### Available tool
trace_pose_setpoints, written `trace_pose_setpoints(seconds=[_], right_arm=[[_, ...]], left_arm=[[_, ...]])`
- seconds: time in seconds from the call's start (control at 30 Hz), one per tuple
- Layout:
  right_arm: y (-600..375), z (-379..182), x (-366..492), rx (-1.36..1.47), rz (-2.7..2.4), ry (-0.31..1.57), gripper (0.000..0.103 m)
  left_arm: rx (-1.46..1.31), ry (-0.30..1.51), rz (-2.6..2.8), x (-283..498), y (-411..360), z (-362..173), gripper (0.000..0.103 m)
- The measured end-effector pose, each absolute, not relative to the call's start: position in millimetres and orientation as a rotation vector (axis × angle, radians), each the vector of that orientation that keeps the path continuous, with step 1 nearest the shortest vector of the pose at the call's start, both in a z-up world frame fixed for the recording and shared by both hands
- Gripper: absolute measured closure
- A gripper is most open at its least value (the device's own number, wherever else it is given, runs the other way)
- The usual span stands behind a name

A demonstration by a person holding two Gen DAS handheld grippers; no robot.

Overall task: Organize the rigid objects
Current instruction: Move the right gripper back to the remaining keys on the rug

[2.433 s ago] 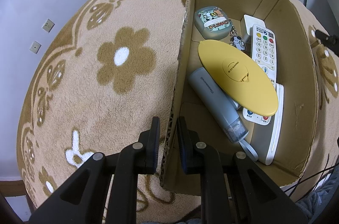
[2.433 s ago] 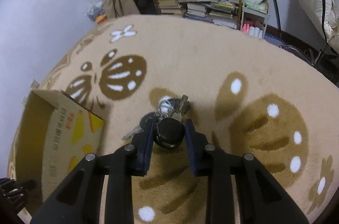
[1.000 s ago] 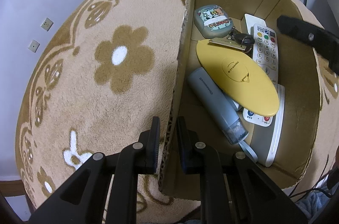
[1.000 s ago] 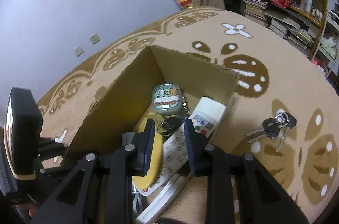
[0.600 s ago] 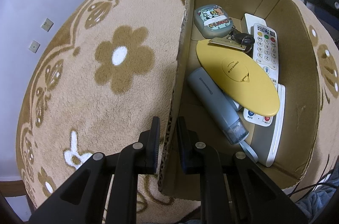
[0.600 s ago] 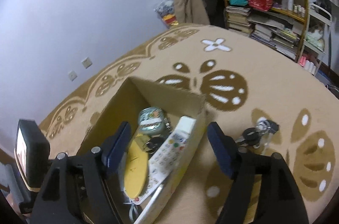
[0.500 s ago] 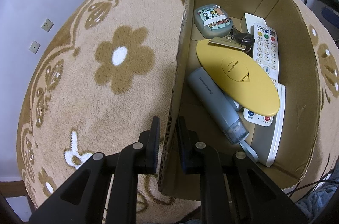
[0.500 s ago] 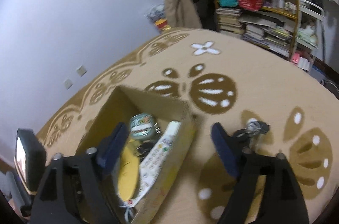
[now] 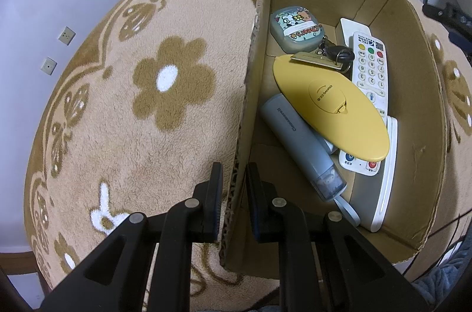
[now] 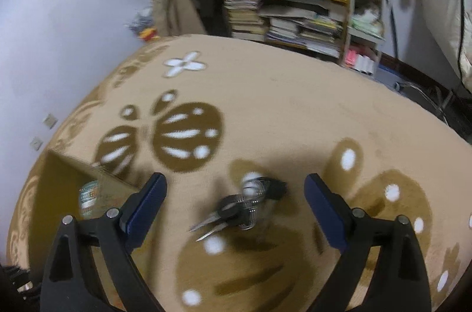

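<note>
A tan carpet (image 9: 118, 135) with brown flowers and butterflies covers the floor, running to a pale wall on one side and, in the right wrist view, to a cluttered bookshelf (image 10: 295, 2) stacked with books and bags at the far edge. On the carpet stands an open cardboard box (image 9: 413, 82), the biggest thing here. The left gripper (image 9: 233, 188) is closed onto the box's near-left wall, one finger outside on the carpet side and one inside, pinching the corrugated edge. Inside the box, along its right wall, lies a long white and grey device (image 9: 380, 188), with a white remote control (image 9: 370, 67) resting over it and reaching toward the far corner. A yellow oval lid (image 9: 330, 102) lies across the middle, covering part of the remote, and a grey-blue cylinder (image 9: 301, 144) slants beneath its near-left edge. In the far-left corner sits a small rounded tin (image 9: 296, 29) with cartoon print, and just beside it a black key fob with a brass tag (image 9: 324, 57) rests on the far end of the lid. The right gripper (image 10: 236, 205) hovers over bare carpet beyond the box's right side, jaws spread wide and holding nothing; between them on the carpet lies a blurred bunch of keys (image 10: 244, 203).
</note>
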State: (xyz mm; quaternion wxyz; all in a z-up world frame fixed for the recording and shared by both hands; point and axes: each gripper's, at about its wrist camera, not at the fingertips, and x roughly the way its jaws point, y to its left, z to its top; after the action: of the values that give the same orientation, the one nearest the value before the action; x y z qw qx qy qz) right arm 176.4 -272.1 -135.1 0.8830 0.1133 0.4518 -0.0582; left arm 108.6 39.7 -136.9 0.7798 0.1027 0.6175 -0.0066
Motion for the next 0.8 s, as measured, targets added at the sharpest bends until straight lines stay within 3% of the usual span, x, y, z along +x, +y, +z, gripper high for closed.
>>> trace_pose_setpoints(seconds=[0.37, 0.73, 0.8], right_arm=[[-295.2, -201.6, 193.7, 0.365, -0.127, 1.031, 0.004], [-267.2, -217.1, 201.4, 0.157, -0.201, 1.084, 0.004], [-266.4, -215.8, 200.2, 0.157, -0.220, 1.074, 0.008]], left_arm=[[0.224, 1.334, -0.015, 108.7, 39.6, -137.3, 0.087], [0.229, 1.332, -0.014, 109.0, 39.5, -136.3, 0.087], [0.228, 1.332, -0.015, 109.1, 39.4, -136.3, 0.087]])
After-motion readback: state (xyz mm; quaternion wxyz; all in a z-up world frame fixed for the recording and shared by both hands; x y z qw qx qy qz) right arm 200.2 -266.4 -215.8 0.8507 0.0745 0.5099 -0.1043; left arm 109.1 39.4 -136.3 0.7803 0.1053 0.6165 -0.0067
